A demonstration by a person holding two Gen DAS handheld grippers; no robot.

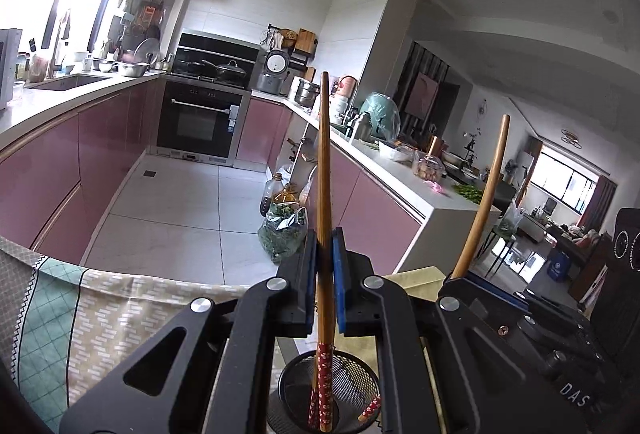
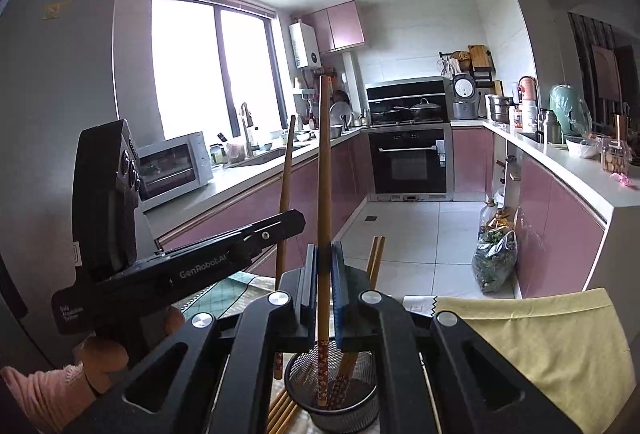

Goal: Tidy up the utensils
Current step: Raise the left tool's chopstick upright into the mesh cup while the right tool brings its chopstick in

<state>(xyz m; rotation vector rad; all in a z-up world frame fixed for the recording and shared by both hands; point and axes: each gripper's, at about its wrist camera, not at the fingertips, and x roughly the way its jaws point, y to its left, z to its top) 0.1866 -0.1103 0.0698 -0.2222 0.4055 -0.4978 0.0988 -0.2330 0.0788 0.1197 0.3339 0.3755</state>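
Note:
My left gripper [image 1: 324, 266] is shut on a wooden chopstick [image 1: 323, 162] with a red flowered end, held upright; its lower end reaches into a black mesh cup [image 1: 304, 386]. My right gripper [image 2: 323, 274] is shut on another such chopstick [image 2: 324, 174], upright, its end inside the mesh cup [image 2: 360, 390]. Two more chopsticks [image 2: 378, 258] lean in the cup. The left gripper's body [image 2: 180, 270] shows at left in the right wrist view with its chopstick [image 2: 285, 202]. The right gripper's chopstick [image 1: 484, 198] shows at right in the left wrist view.
Several loose chopsticks [image 2: 282, 412] lie beside the cup on a patterned tablecloth [image 1: 104, 314]. A yellow cloth [image 2: 552, 350] lies to the right. Beyond the table are a tiled floor, pink kitchen cabinets [image 1: 48, 170] and a bag of greens [image 2: 494, 262] on the floor.

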